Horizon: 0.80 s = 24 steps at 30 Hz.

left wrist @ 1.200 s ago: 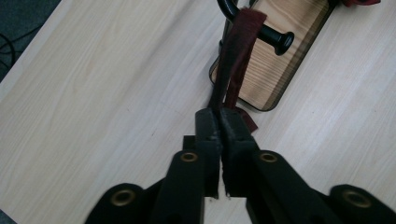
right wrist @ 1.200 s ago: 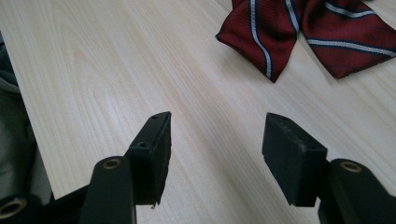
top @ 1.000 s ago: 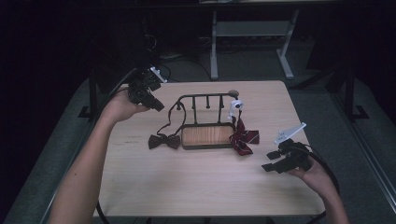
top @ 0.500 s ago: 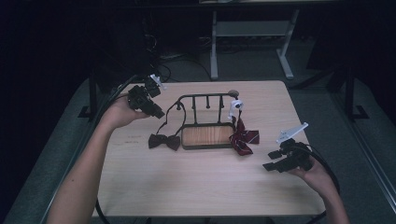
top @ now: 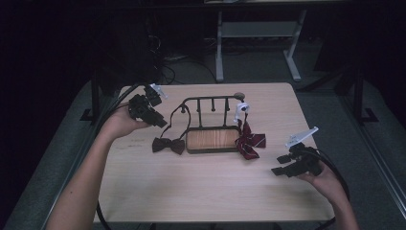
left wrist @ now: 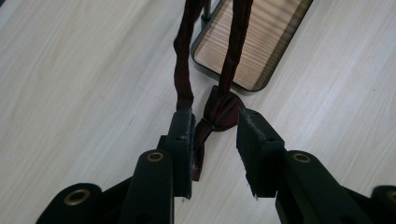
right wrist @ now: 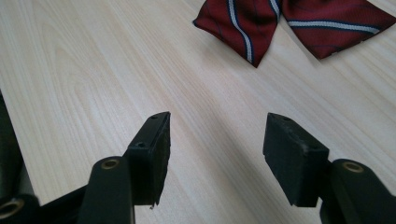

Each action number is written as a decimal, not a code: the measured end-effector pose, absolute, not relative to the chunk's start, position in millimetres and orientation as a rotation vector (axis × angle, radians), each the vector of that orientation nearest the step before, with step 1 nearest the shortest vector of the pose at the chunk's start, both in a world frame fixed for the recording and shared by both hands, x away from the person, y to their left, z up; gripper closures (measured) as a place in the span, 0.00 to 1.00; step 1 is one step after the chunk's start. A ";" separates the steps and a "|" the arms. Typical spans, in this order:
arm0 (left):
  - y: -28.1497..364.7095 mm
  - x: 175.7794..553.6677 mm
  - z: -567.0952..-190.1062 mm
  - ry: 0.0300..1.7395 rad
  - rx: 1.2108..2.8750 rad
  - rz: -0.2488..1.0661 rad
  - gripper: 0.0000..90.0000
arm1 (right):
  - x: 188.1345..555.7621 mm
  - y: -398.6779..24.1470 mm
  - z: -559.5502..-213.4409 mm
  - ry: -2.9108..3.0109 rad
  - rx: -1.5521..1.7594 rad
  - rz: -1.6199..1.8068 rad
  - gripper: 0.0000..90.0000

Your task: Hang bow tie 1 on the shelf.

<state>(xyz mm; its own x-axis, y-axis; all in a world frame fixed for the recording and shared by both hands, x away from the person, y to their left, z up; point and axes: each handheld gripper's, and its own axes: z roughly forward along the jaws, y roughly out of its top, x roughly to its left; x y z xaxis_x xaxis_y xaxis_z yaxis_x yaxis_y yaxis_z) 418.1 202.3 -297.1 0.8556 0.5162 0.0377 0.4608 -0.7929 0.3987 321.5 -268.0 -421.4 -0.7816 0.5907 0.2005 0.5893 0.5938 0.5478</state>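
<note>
Item: dark bow tie [left wrist: 219, 112] with neck strap [left wrist: 184, 70], soft cloth, which we recorded lying on the pale desk [top: 201, 191] directly ahead of the left tongs [left wrist: 215, 135], its knot between the two pads and its strap running away from them up to the black wire rack [top: 210, 103] beyond. The left tongs had just been opening and stood parted, the cloth between the pads but not pressed by them, though one strap end lay against the near pad and we could not rule out a light touch there. We judged the piece light, limp and liable to fold or slide on the smooth desk; the stitched centre knot seemed the firmest place to take hold, the strap the likeliest part to snag on the rack. The rack's wooden base tray [left wrist: 254, 44] lay just beyond the knot. Second item: striped red bow tie [right wrist: 289, 23], flat on the desk ahead of the right tongs [right wrist: 217, 140], well apart from them; these tongs were spread wide and held nothing, resting low over bare desk. Hard to make out: how the strap hung on the rack, cut off at the upper edge of the left gripper view; the small white object [top: 242, 109] on the rack's far corner beside the striped tie, which we could not identify; the dim room behind.
</note>
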 end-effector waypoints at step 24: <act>211.9 390.5 -329.9 0.698 2.636 0.211 0.65 | 320.8 -276.4 -423.3 2.777 1.056 0.979 0.44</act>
<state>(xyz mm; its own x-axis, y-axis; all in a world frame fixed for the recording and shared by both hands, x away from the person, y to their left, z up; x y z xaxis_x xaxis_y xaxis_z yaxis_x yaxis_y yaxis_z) 390.5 211.9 -329.9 0.8637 0.5023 0.0417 0.4411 -0.7935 0.4193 320.8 -276.4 -423.3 -0.7719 0.6037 0.1992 0.5952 0.5762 0.5602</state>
